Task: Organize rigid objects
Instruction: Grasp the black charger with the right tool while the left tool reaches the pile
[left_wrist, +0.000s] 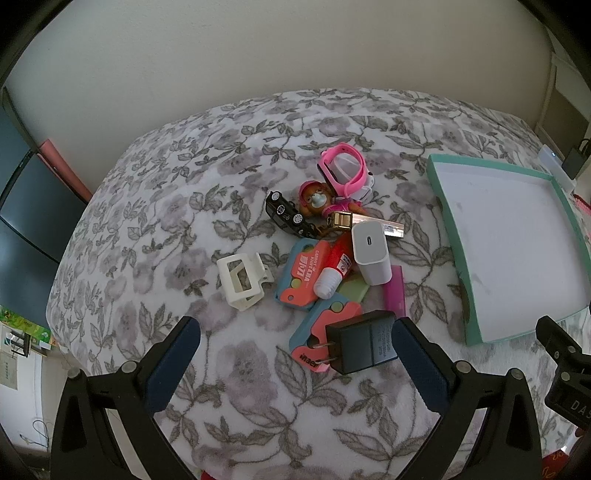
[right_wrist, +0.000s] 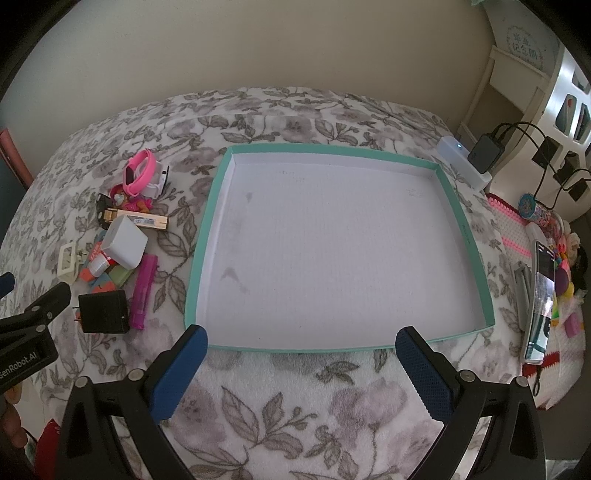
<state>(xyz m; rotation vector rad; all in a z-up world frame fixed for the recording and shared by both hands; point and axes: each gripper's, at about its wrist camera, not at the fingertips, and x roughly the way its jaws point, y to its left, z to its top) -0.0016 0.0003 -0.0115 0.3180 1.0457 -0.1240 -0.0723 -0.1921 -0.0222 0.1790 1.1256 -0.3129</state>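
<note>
L tool (left_wrist: 295, 354) – jaws wide; R tool (right_wrist: 301, 363) – same.

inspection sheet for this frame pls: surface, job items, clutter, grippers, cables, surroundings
Surface: floral blanket, soft and uneven.
Job's things: heaped pile left of the teal tray, tray empty; black charger, white charger, white hair clip, pink watch, toy figure, purple bar.
Clutter: phone and small toys at right edge.
Grippers: left hand-held gripper open, right hand-held gripper open, both empty.
Cables: black leads at the adapters, far right.
Surroundings: plain wall, white shelf.
</note>
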